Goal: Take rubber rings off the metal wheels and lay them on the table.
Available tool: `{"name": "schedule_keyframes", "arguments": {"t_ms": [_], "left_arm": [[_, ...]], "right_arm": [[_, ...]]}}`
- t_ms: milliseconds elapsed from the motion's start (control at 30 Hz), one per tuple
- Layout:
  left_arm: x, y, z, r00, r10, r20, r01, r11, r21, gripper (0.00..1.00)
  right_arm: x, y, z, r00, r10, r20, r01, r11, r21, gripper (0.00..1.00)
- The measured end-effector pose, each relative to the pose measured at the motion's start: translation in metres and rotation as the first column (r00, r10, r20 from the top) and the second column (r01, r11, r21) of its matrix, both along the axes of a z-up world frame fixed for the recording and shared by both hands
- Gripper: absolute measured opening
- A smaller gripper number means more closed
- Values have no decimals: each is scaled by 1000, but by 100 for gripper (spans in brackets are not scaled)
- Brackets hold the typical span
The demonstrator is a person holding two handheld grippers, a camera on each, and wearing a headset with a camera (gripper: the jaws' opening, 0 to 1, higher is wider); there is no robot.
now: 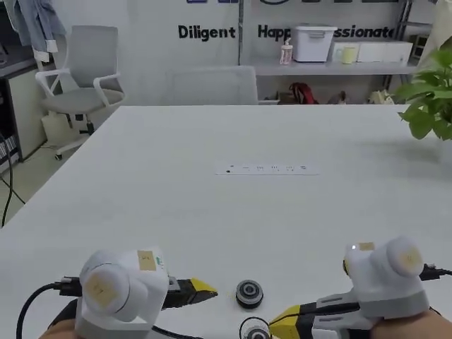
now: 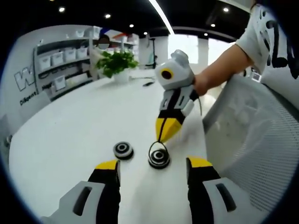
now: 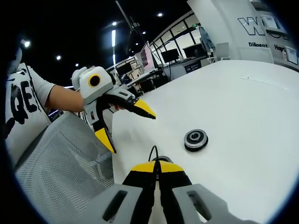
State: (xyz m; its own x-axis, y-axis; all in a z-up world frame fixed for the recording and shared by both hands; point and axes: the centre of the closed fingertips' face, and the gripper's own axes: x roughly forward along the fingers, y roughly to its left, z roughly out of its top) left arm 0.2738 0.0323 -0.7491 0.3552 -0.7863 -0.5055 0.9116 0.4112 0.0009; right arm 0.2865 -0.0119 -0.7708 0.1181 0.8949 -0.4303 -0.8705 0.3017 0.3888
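Two small metal wheels lie near the table's front edge. The farther wheel (image 1: 248, 293) (image 2: 123, 150) (image 3: 195, 139) lies flat with its black rubber ring on. My right gripper (image 1: 274, 323) (image 2: 163, 135) (image 3: 158, 169) is shut on a thin black rubber ring (image 2: 155, 146) (image 3: 153, 152) that loops up from the nearer wheel (image 1: 256, 332) (image 2: 159, 159). My left gripper (image 1: 203, 289) (image 2: 153, 164) (image 3: 128, 129) is open, empty, pointing at both wheels from the left, just short of them.
A flush power socket strip (image 1: 266, 169) sits mid-table. A green plant (image 1: 429, 99) (image 2: 117, 61) stands at the right edge. Grey chairs (image 1: 78, 74) and a shelf stand beyond the table. A mesh chair back (image 2: 252, 135) (image 3: 60, 158) is behind the grippers.
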Motion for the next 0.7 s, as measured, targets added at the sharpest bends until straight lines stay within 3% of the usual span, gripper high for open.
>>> {"name": "schedule_keyframes", "arguments": {"t_ms": [467, 700], "left_arm": [[-3, 20, 3, 999, 52, -16, -53, 998, -40, 72], [-5, 30, 2, 998, 69, -10, -69, 997, -36, 77]], "right_arm": [[-3, 6, 8, 1000, 24, 6, -24, 1000, 10, 0], [-4, 12, 14, 999, 32, 10, -33, 999, 21, 0]]}}
